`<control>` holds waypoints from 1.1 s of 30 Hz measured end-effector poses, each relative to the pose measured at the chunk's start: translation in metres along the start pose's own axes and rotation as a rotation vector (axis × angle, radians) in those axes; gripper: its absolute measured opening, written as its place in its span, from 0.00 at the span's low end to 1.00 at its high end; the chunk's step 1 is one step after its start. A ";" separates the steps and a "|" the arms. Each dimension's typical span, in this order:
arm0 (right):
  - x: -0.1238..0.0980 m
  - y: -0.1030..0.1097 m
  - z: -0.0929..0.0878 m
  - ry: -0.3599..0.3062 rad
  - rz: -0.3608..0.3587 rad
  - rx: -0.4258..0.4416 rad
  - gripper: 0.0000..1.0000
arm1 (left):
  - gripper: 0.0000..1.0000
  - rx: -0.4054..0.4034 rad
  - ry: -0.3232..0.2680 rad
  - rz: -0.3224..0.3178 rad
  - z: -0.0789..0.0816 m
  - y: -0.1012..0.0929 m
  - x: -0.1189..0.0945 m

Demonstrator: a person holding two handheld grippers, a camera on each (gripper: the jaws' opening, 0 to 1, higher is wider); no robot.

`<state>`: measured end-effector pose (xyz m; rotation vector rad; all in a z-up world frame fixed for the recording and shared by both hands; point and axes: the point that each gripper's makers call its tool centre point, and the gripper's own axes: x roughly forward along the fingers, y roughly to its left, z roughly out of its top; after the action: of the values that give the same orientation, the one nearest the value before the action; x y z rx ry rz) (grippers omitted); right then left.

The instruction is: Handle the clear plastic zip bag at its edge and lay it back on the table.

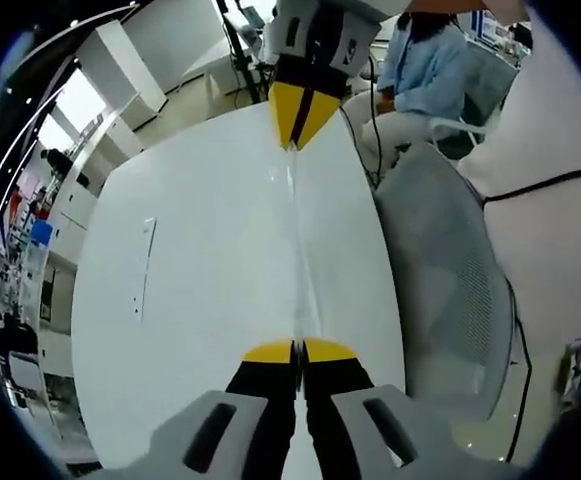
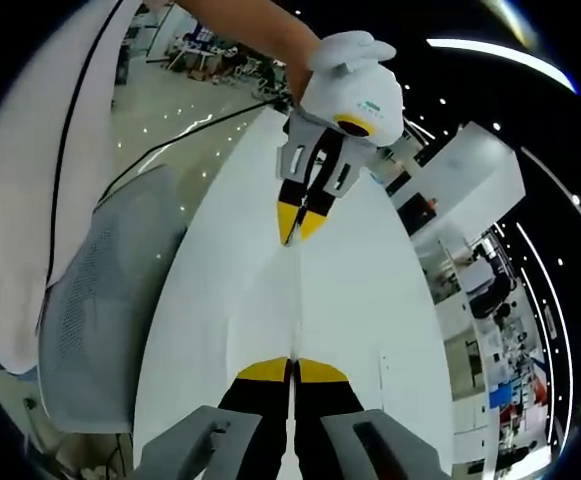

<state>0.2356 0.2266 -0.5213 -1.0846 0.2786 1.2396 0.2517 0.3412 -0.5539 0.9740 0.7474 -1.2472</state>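
We take the white table as our landmark; it spreads beneath everything in both views. Beside the table stands a grey mesh chair, close against the table's edge, and past the table's far end in the left gripper view a seated person in a light blue shirt faces it. A thin white strip lies flat on the table, off to one side of the bag.

Above the table we see the clear plastic zip bag, stretched edge-on as a thin, nearly see-through line between the two grippers. We cannot tell whether its lower edge touches the table.

Our left gripper has its yellow-tipped jaws pressed together on one end of the bag. Our right gripper likewise has its jaws closed tight on the opposite end. Each gripper faces the other across the table, the bag taut between them.
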 end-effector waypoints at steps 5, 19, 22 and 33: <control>0.001 0.000 0.001 -0.003 0.002 -0.002 0.00 | 0.00 0.001 0.004 -0.005 -0.001 -0.002 0.000; 0.004 0.000 -0.004 0.004 0.002 0.017 0.00 | 0.00 -0.032 0.015 -0.003 -0.002 0.000 0.001; 0.005 0.000 -0.004 0.004 0.003 0.026 0.00 | 0.00 -0.031 0.022 0.000 -0.003 0.000 0.002; 0.010 0.001 0.002 0.004 0.014 0.046 0.08 | 0.00 -0.023 0.030 0.013 -0.003 0.001 0.001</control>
<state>0.2376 0.2349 -0.5279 -1.0475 0.3171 1.2383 0.2528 0.3433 -0.5553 0.9798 0.7756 -1.2124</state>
